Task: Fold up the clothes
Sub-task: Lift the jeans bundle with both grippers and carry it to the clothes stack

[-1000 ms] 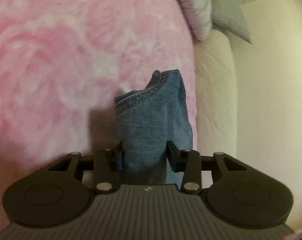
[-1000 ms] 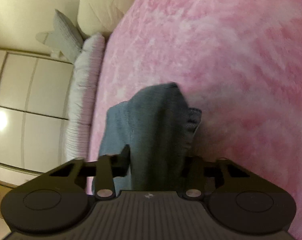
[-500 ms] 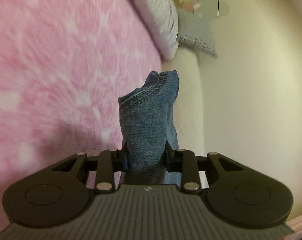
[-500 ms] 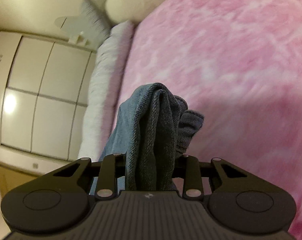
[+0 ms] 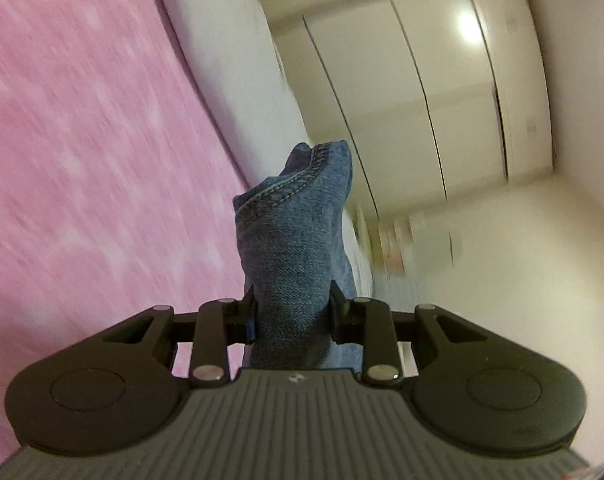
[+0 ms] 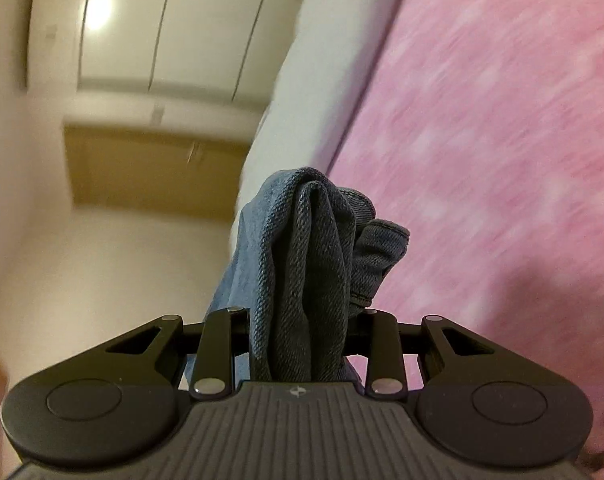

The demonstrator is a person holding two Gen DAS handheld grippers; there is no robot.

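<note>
A blue denim garment, the jeans, sticks up between the fingers of my left gripper, which is shut on it; a stitched hem shows at its top. My right gripper is shut on another bunched part of the jeans, with several folds standing up between the fingers. Both grippers hold the denim raised above the pink fluffy blanket, which also shows in the right wrist view. The rest of the garment hangs below, out of sight.
A white bed edge or pillow borders the blanket; it also shows in the right wrist view. Beyond it stand white wardrobe doors, seen too in the right wrist view, and cream walls.
Both grippers have swung up and away from the blanket with the jeans still gripped. The views now face the wardrobe and wall instead of the bed; the background is motion-blurred.
</note>
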